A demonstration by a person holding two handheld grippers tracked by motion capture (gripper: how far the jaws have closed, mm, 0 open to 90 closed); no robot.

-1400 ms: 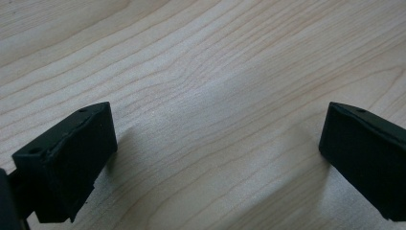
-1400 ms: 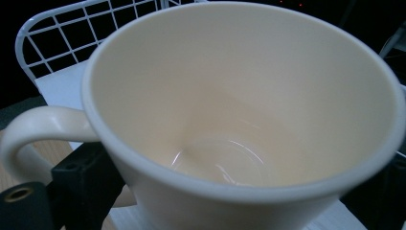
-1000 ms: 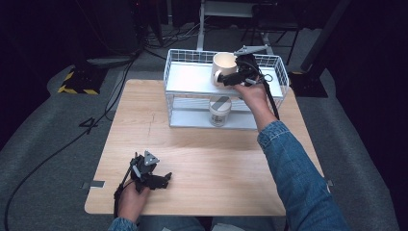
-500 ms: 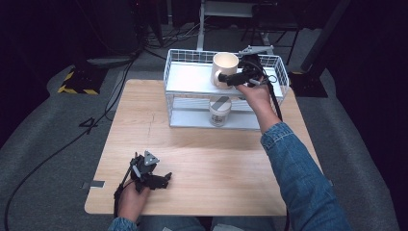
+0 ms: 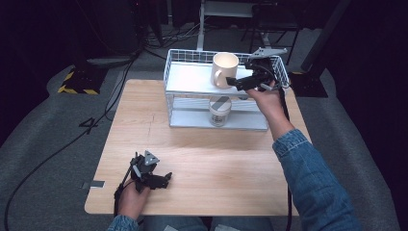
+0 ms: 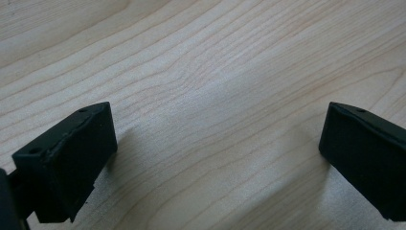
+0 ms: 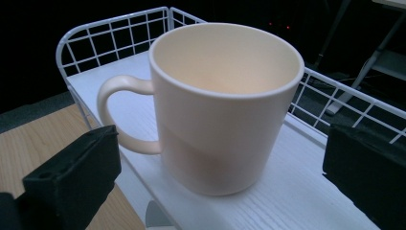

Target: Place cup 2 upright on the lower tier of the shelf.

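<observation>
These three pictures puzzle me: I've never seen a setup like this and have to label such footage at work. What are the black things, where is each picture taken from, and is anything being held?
There is no robot here. A person sits at a wooden table and holds a hand tool with two black jaws in each hand. The high view looks down from above the person. The other two pictures come from small cameras riding on the tools, looking out between their jaws.

The left gripper rests low over bare wood, jaws open, holding nothing.

At the far side stands a white wire shelf rack. A cream mug stands upright on its upper shelf, and a small jar sits on the level below. The right gripper is beside the mug. Its jaws have just opened wide and stand apart from the mug, so the mug is not held.
</observation>
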